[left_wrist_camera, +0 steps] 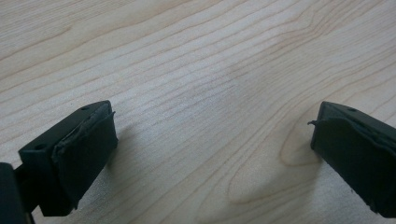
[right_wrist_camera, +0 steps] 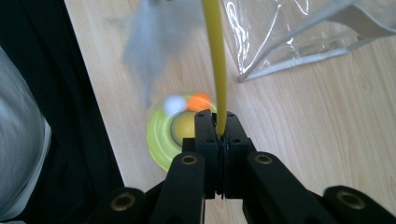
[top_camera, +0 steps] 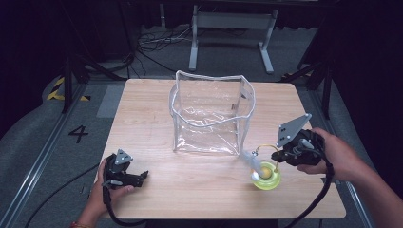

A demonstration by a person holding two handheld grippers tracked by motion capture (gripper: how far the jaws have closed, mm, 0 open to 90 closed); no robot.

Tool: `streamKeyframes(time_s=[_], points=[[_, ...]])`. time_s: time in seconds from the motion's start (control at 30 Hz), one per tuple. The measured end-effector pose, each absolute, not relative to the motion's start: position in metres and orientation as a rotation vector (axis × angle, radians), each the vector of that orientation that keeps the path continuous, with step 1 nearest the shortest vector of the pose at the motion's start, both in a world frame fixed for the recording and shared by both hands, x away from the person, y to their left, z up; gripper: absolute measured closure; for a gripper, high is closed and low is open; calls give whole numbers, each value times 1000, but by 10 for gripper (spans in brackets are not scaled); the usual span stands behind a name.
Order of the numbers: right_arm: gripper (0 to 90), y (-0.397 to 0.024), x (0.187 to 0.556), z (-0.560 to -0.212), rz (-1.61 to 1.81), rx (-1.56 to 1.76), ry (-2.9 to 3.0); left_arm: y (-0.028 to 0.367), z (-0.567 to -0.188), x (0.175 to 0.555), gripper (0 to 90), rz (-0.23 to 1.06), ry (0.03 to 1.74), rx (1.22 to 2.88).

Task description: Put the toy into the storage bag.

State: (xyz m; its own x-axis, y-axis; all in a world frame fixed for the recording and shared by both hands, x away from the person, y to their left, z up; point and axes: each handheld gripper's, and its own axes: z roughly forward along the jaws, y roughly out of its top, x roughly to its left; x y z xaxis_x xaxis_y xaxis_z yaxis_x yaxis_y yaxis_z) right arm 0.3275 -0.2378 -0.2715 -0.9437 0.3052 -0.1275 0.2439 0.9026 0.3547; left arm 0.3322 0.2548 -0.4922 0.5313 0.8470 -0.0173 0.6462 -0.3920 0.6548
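A pale wooden desk (top_camera: 190, 190) stands on grey floor amid dark curtains. The right hand-held gripper (right_wrist_camera: 218, 122) clenches a yellow wand (right_wrist_camera: 215, 56) above the green toy (top_camera: 267, 176), near the clear bag (top_camera: 211, 114); the left hand-held gripper (left_wrist_camera: 212, 140) rests released.

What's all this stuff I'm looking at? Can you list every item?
Table: one, light wood, centre.
Clear bag: one, see-through with pale trim, standing open at mid-table.
Toy dish: one, yellow-green, near the right edge, balls inside.
Yellow wand: one, arching from the dish, grey feather at its end.
Metal frame: one, grey, on the floor behind.
Left claw: black, open, low over bare wood.
Right claw: black, shut on the yellow wand.
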Motion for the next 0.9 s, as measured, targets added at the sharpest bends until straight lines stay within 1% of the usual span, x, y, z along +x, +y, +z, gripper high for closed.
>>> streamKeyframes(time_s=[0.27,0.5,0.7,0.87,0.9], points=[[882,-253,337,-267,469,468,2883,255,-492,332,6,425,1200,2166],[882,-267,353,-258,476,533,2833,255,-492,332,6,424,1200,2165],[882,-273,366,-244,505,570,2793,255,-493,332,6,433,1202,2159],[882,-277,378,-223,520,593,2753,255,-492,332,6,421,1199,2168],[882,-277,378,-223,520,593,2753,255,-492,332,6,421,1199,2168]])
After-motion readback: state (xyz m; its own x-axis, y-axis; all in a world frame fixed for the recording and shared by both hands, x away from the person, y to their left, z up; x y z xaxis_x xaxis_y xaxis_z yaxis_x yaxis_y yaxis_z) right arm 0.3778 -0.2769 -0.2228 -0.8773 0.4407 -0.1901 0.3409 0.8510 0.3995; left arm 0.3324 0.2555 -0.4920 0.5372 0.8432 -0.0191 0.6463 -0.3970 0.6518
